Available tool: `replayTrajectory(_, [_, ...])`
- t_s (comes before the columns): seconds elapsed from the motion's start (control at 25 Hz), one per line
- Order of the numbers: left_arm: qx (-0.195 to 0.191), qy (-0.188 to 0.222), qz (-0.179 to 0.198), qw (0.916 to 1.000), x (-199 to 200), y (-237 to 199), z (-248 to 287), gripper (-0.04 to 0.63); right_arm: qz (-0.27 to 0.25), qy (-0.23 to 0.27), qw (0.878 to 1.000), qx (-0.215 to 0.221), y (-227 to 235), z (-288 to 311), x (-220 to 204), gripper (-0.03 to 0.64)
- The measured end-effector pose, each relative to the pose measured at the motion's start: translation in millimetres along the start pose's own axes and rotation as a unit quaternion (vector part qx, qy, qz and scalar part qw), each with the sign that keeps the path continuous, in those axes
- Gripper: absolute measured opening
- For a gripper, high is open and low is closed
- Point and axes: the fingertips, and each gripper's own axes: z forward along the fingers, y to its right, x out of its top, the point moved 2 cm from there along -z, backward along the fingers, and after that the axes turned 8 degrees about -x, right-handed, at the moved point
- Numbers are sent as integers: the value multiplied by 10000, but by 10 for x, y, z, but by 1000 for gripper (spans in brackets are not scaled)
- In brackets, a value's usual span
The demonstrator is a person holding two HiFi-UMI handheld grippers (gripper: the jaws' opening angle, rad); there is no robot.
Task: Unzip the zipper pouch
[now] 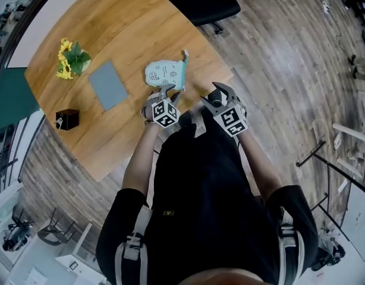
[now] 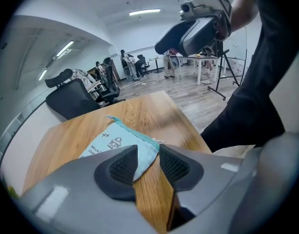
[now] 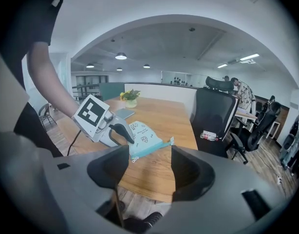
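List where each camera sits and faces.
Head view: on the person's head, facing steeply down at table, zipper pouch, left tongs, right tongs, forearms, torso.
Left gripper view: rides the left tongs, faces across the pouch's corner; right tongs, torso show.
Right gripper view: rides right tongs, faces the pouch; left tongs, forearm show.
All share the pouch.

On the table point(image 1: 135, 22), the zipper pouch point(image 1: 166, 74) lies at the tips of our left gripper point(image 1: 164, 92); a flat pad point(image 1: 108, 85) lies to its left, with flowers point(image 1: 69, 59) and a small box point(image 1: 67, 119) farther left.
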Motion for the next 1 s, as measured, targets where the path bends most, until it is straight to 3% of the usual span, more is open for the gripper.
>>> replayTrajectory(0.12, [-206, -26, -201, 9996, -6, -30, 91, 143, 33, -27, 10000, -13, 49, 7, -26, 273])
replayTrajectory(0.32, [-421, -154, -227, 9987, -36, -59, 209, 144, 69, -126, 9999, -45, 101, 6, -55, 273])
replayTrajectory(0.64, [-762, -360, 61, 9964, -100, -41, 267, 141, 186, -183, 9996, -103, 140, -15, -118, 270])
replayTrajectory(0.88, [-723, -536, 258, 9956, -106, -97, 319, 48, 171, -198, 9996, -120, 150, -35, -132, 268])
replayTrajectory(1.0, [-643, -503, 106, 9966, -107, -125, 318, 0, 120, -220, 9996, -98, 117, -34, -144, 267])
